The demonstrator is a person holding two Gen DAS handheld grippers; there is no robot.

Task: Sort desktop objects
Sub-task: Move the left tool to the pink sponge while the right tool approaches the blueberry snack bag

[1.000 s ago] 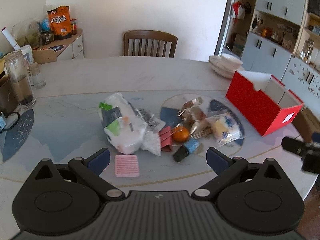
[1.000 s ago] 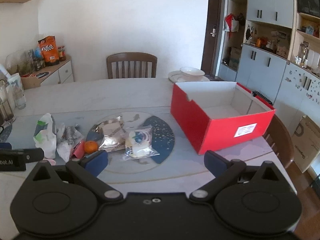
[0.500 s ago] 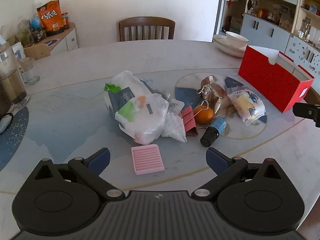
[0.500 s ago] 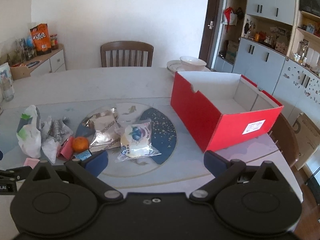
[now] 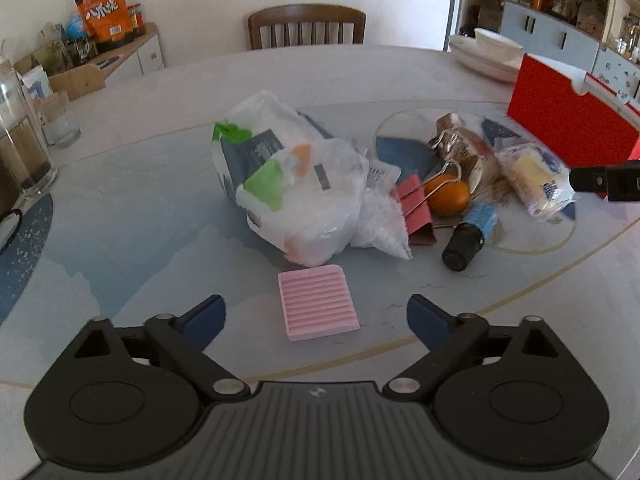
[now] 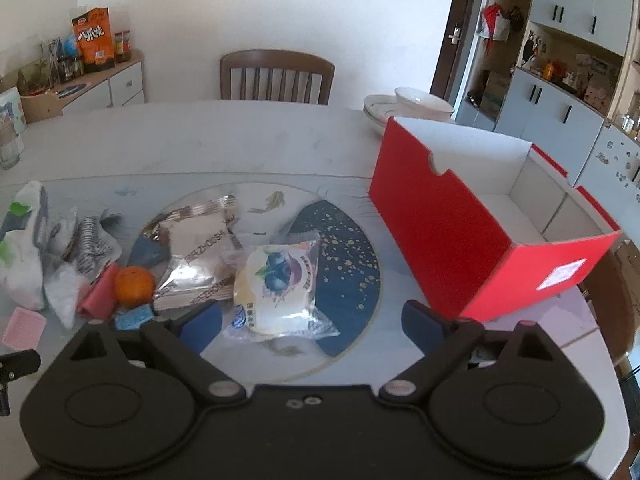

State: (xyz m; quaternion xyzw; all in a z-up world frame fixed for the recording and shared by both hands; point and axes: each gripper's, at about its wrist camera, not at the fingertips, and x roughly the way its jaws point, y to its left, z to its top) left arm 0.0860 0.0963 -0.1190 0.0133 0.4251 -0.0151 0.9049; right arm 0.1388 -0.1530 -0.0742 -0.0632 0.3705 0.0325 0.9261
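The ribbed pink square pad (image 5: pixel 318 301) lay flat on the pale marble-patterned table (image 5: pixel 140 216), and over the last second I had brought my left hand-held gripper (image 5: pixel 316 316) in low toward it, so that it now sat just ahead of and between the wide-apart blue fingertips (image 5: pixel 206 314), not yet touched; I judged this the first pick of the sort, with only a short advance and a close left to do. Behind the pad the crumpled white plastic bag with green and orange print (image 5: pixel 288 192) filled the middle, and to its right lay the red binder clip (image 5: pixel 414 208), the small orange fruit (image 5: pixel 448 198) and the dark bottle with a blue label (image 5: pixel 468 236) in a touching cluster. My right hand-held gripper (image 6: pixel 312 320) had closed in too, fingers spread and empty, hovering over the clear-wrapped blueberry pastry (image 6: pixel 280 284). The open red cardboard box (image 6: pixel 460 240) stood to the right, apparently empty.
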